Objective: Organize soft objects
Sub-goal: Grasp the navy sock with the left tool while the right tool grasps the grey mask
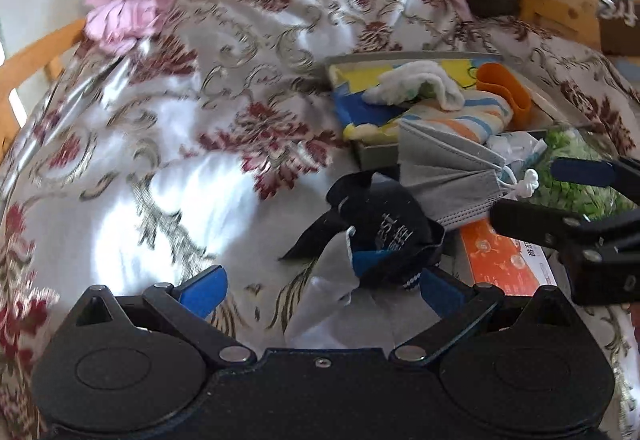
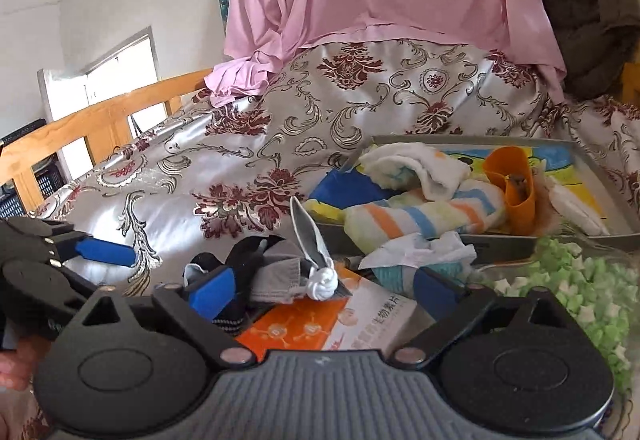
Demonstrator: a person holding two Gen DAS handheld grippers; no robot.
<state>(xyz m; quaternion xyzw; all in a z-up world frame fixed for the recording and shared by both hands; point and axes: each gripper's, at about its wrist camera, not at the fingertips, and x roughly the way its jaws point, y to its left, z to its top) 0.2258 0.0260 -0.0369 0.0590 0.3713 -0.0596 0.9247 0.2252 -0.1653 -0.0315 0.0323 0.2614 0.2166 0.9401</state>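
— Black knit, that sock [image 1: 384, 224], and it lies crumpled just ahead of the left gripper [image 1: 324, 282], nearer its right finger than its left. The fingers stand wide apart with nothing clamped between them.

— So which grab would you go for?

— Slide the left gripper a little to its own right so the thick bunched part sits midway between the blue pads [image 1: 204, 286]. Come down until the pads brush the satin bedspread [image 1: 160, 175], then close on a fold, not on the loose tail that trails off to the left.

— And the grey face mask [image 1: 448, 175]?

— Just beyond the sock, touching it or overlapping its far edge; I cannot tell which. Its white knotted ear loops [image 2: 322, 280] lie between the fingers of the right gripper [image 2: 324, 288], which is also spread open and holds nothing. I'd pinch the knot or the pleated body, since a single loop would stretch.

— Where should they go?

— Likely the grey tray [image 2: 600, 155] ahead of both grippers, where a white cloth [image 2: 416, 165] and a striped towel [image 2: 420, 215] already sit beside an orange cup [image 2: 516, 191].

— Any hazards?

— The orange box [image 2: 304, 324] under the mask, close below the right gripper: keep the pads off its edge. The slippery bedspread may also get pinched with the sock.
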